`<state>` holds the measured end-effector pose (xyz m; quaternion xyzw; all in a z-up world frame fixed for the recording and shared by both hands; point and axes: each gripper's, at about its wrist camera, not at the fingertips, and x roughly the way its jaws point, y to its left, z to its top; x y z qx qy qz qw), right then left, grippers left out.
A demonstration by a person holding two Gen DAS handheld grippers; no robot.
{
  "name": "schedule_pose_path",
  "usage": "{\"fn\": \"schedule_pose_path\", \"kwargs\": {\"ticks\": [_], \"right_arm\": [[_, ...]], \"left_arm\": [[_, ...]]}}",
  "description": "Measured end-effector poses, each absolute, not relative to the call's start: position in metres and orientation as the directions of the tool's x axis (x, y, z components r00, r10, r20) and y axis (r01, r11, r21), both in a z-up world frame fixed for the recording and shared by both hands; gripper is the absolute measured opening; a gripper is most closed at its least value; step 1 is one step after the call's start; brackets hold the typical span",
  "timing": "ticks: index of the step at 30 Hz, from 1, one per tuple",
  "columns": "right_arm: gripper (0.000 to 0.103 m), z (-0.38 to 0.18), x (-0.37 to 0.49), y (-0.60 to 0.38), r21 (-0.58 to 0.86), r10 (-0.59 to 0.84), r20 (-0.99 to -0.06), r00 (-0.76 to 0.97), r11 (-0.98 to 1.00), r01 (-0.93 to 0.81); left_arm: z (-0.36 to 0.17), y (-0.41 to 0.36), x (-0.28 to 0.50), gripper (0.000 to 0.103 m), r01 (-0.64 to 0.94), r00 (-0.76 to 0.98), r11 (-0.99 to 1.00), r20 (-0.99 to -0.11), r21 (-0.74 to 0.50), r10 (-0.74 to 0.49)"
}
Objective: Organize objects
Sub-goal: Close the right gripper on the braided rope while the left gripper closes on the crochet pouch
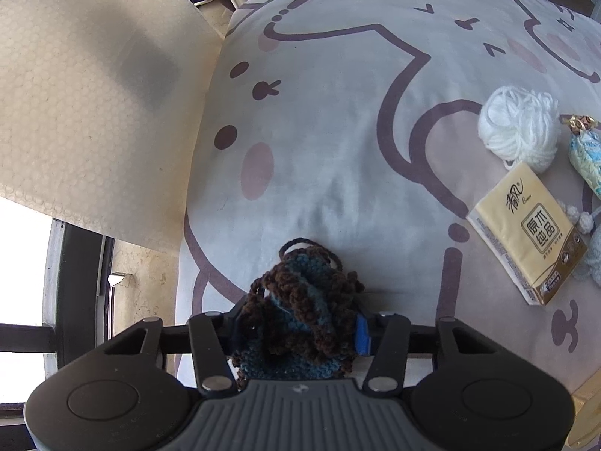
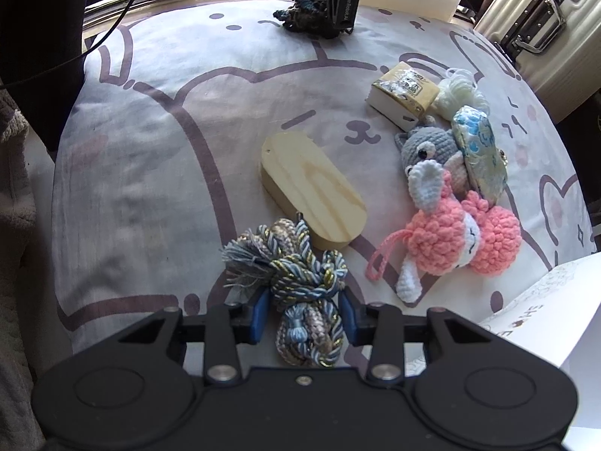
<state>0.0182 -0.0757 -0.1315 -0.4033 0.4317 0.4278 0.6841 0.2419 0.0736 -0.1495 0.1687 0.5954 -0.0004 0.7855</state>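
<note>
My left gripper (image 1: 298, 329) is shut on a brown and blue crochet piece (image 1: 300, 300) and holds it low over the cartoon-print bedsheet (image 1: 319, 131); it also shows in the right wrist view (image 2: 330, 3) at the far edge. My right gripper (image 2: 304, 315) is shut on a blue, beige and gold twisted cord with tassel (image 2: 296, 274), close to a light wooden oval block (image 2: 311, 191).
A yellow tissue pack (image 1: 526, 231) (image 2: 403, 92), white yarn (image 1: 520, 127), a blue patterned pouch (image 2: 479, 150), a grey crochet toy (image 2: 428, 150) and a pink crochet toy (image 2: 454, 240) lie at the right. A white box (image 2: 544, 315) and a metal suitcase (image 2: 533, 18) stand beyond.
</note>
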Motion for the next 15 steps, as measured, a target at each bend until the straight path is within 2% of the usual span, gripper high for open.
{"fn": "schedule_pose_path", "kwargs": {"ticks": [15], "right_arm": [[0.034, -0.075, 0.047, -0.090, -0.121, 0.325, -0.884, 0.336, 0.535, -0.836]], "left_arm": [[-0.095, 0.064, 0.220, 0.049, 0.116, 0.376, 0.978, -0.919, 0.176, 0.121]]}}
